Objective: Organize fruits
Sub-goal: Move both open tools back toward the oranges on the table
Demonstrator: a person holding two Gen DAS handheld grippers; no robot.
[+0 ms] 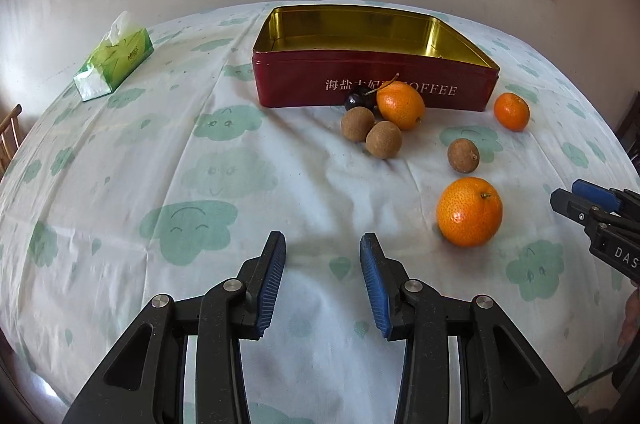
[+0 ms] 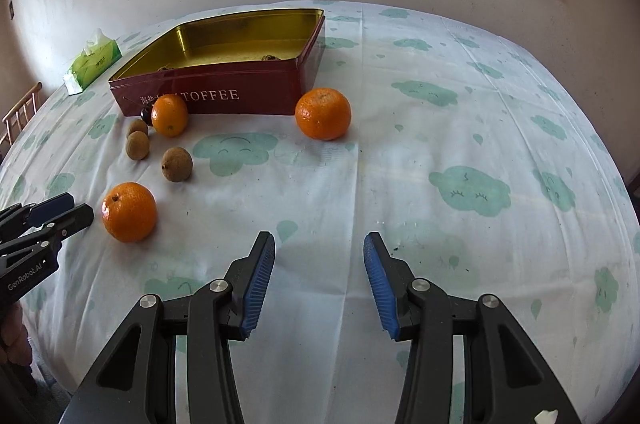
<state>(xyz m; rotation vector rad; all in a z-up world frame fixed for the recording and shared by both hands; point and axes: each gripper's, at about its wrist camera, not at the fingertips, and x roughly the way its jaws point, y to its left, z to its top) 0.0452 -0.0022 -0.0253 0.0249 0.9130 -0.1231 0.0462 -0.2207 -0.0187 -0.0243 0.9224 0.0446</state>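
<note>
A dark red toffee tin stands open on the table, gold inside. In front of it lie three oranges, three brown longans and a dark cherry. My left gripper hovers open over bare cloth, left of the nearest orange. My right gripper is open too, nothing between its fingers, right of that orange and nearer than the orange by the tin's corner. Two small brown bits lie inside the tin.
A green tissue pack sits at the far left of the cloud-print tablecloth. A wooden chair back shows past the left table edge. Wall and window lie behind the table.
</note>
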